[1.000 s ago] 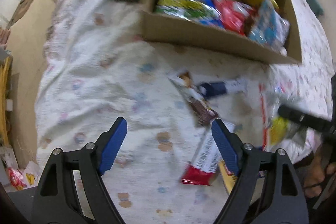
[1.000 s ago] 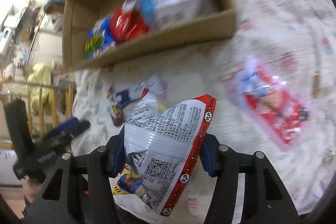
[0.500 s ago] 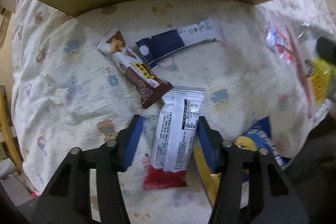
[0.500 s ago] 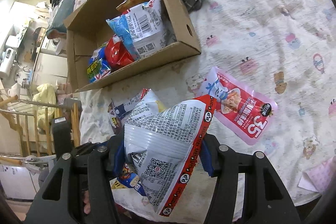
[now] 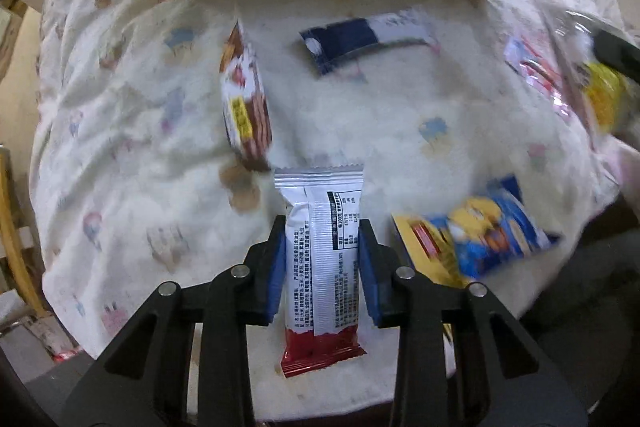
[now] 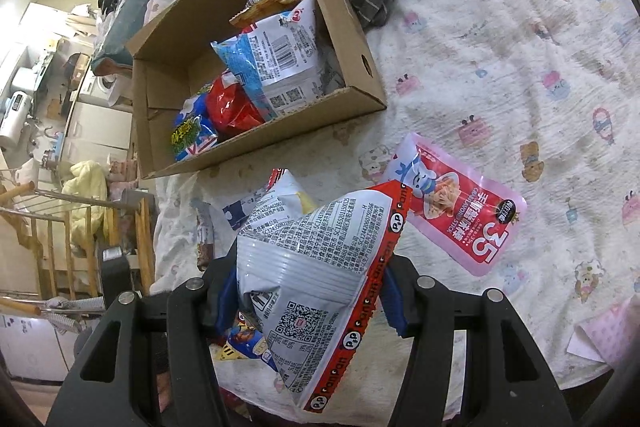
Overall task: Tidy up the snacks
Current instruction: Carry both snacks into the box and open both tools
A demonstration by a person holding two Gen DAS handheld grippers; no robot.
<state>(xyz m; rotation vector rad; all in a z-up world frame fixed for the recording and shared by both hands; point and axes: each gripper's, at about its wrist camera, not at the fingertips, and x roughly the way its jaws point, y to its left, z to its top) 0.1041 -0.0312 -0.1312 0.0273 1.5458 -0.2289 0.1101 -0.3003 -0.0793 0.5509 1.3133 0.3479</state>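
Between my right jaws sits a silver bag [image 6: 316, 279] whose red edge strip repeats "PanPan" and "P&P"; a QR code and a "www.panpanfood.com" line are printed near its lower end. Beyond my right jaw, a pink pouch [image 6: 452, 211] carries a large "35". Between my left jaws, the white-and-red bar wrapper [image 5: 322, 259] bears a nutrition table too small to read.

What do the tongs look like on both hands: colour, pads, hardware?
Left tongs and right tongs match: black plastic frames with triangular cutouts, blue pads on the inner finger faces, round silver screw heads at the joints. No cables, markings or sleeves show.
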